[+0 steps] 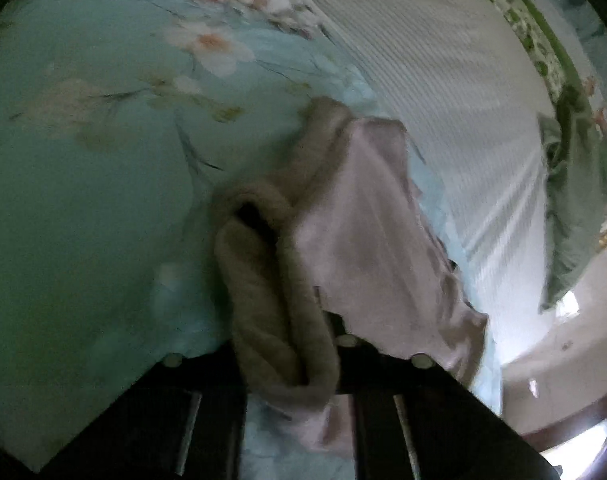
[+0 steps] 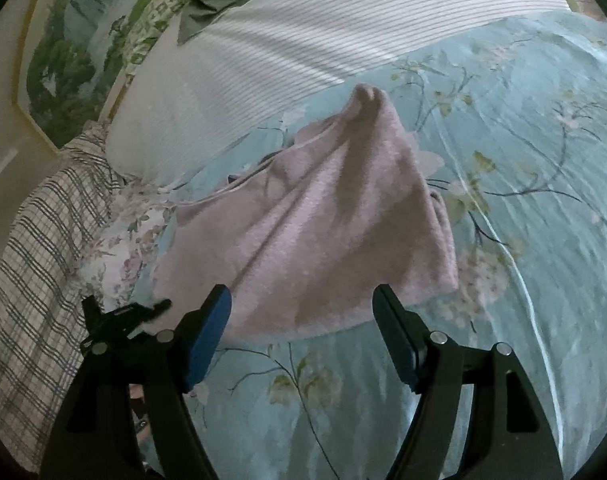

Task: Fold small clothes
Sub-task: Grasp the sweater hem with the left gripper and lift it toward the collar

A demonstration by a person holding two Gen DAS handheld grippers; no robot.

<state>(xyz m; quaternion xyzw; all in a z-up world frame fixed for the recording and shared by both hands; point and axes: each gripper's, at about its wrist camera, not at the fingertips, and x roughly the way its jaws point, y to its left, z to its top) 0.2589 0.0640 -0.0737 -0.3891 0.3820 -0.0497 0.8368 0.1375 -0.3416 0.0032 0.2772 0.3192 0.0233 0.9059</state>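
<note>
Pink garment (image 2: 323, 232), a small fleecy piece, drapes over a floral bedspread (image 2: 523, 208). Right wrist view: the cloth spreads fan-wise, its near hem lying on the spread just ahead of the fingertips, its far end drawn up into a pinched peak. The right gripper (image 2: 303, 320) hovers above the near hem with its jaws wide apart; blue pads (image 2: 207, 332) face each other across the gap, and nothing lies between them. A black clamp part projects at the left of this gripper's frame.

Left wrist view (blurred, dim): the same garment (image 1: 343, 248) hangs close before the lens, a tan rolled edge (image 1: 271, 320) to the left and the paler pink face to the right. The cloth runs down between the dark fingers of the left gripper (image 1: 299, 392) and covers their tips, so the grip appears closed on the fabric.

Surroundings: a white ribbed pillow (image 2: 323, 28) lies beyond the garment, touching the bedspread's far edge. A plaid cloth (image 2: 43, 260) lies at the left of the right view, beside a small floral fabric (image 2: 119, 256). A green cloth (image 1: 575, 200) hangs at the right of the left view, beyond the pillow (image 1: 443, 80).
</note>
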